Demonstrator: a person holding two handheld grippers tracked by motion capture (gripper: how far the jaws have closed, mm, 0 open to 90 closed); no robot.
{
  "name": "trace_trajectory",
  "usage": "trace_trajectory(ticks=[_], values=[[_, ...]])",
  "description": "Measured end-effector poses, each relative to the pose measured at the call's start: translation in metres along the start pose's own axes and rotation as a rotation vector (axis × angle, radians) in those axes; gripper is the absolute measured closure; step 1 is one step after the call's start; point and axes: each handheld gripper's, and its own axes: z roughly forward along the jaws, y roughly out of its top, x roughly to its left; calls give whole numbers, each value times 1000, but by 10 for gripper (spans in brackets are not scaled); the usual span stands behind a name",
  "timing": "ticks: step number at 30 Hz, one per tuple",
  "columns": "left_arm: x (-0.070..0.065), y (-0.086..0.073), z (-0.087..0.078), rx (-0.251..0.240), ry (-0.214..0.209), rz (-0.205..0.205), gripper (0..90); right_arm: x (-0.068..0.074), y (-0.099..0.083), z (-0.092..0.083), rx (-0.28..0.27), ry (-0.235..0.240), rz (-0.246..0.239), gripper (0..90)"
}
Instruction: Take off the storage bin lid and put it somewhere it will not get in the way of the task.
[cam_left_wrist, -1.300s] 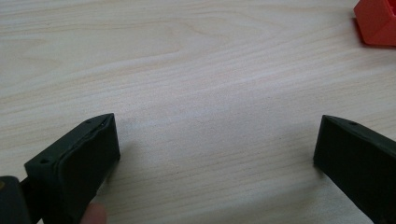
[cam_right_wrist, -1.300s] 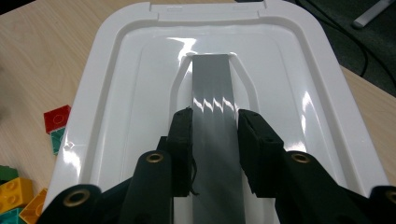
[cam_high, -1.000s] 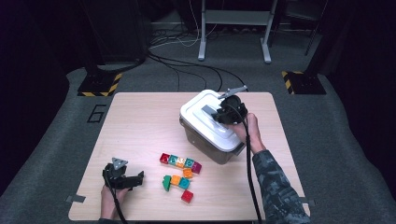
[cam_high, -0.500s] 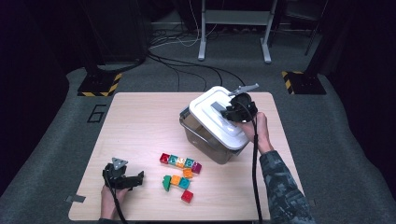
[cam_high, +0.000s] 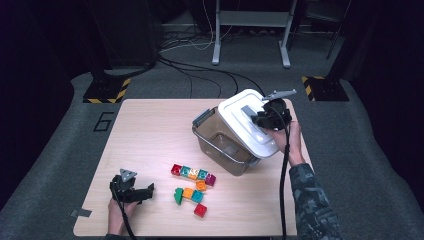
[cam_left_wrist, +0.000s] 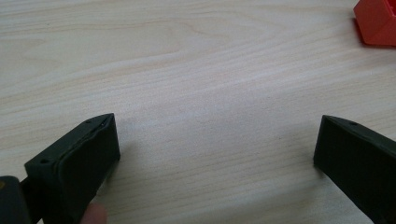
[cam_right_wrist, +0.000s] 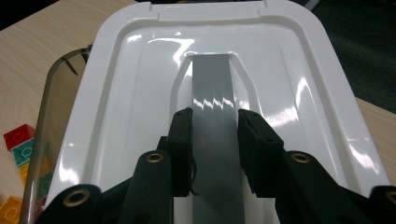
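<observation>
Two grippers work this table (cam_high: 150, 125). At the near left corner, the left gripper (cam_high: 131, 190) rests on the wood; the left gripper view shows its jaws spread wide over bare board, with a red block's (cam_left_wrist: 377, 21) corner at the upper right. Middle ground holds the coloured blocks (cam_high: 192, 181) in a loose cluster. Further right sits the clear bin (cam_high: 220, 145), with the white lid (cam_high: 245, 122) held tilted above its open top. The right gripper (cam_high: 261, 119) pinches the lid's grey handle (cam_right_wrist: 212, 105), which the right gripper view shows clamped between both pads.
</observation>
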Motion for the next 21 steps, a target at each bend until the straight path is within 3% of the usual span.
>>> trace_trajectory(ticks=[21], values=[[0, 0, 0, 0, 0, 0, 0, -38, -20, -21, -16, -123, 129, 663]])
